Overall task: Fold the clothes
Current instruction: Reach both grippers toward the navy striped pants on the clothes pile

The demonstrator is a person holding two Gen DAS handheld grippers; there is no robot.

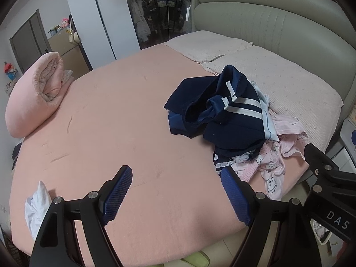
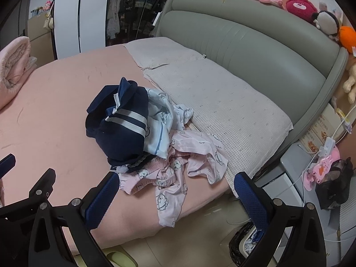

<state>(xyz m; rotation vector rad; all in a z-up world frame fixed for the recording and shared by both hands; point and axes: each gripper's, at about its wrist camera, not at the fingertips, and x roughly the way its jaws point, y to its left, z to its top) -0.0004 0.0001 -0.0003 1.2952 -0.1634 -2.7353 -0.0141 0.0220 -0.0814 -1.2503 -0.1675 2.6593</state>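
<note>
Both our left gripper [image 1: 176,191] and right gripper [image 2: 175,198] hover spread and empty; grabbing the tangled clothes pile [image 2: 142,138] risks lifting several garments together.

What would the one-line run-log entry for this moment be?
stage: pre-grasp | left gripper: open, empty | right gripper: open, empty | navy white-striped garment: crumpled atop pile | pink bedsheet: pile unfolded

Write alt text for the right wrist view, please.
A heap of unfolded clothes, navy on top of pale blue and pink, lies on a pink bed. The open right gripper hovers empty before it.
</note>
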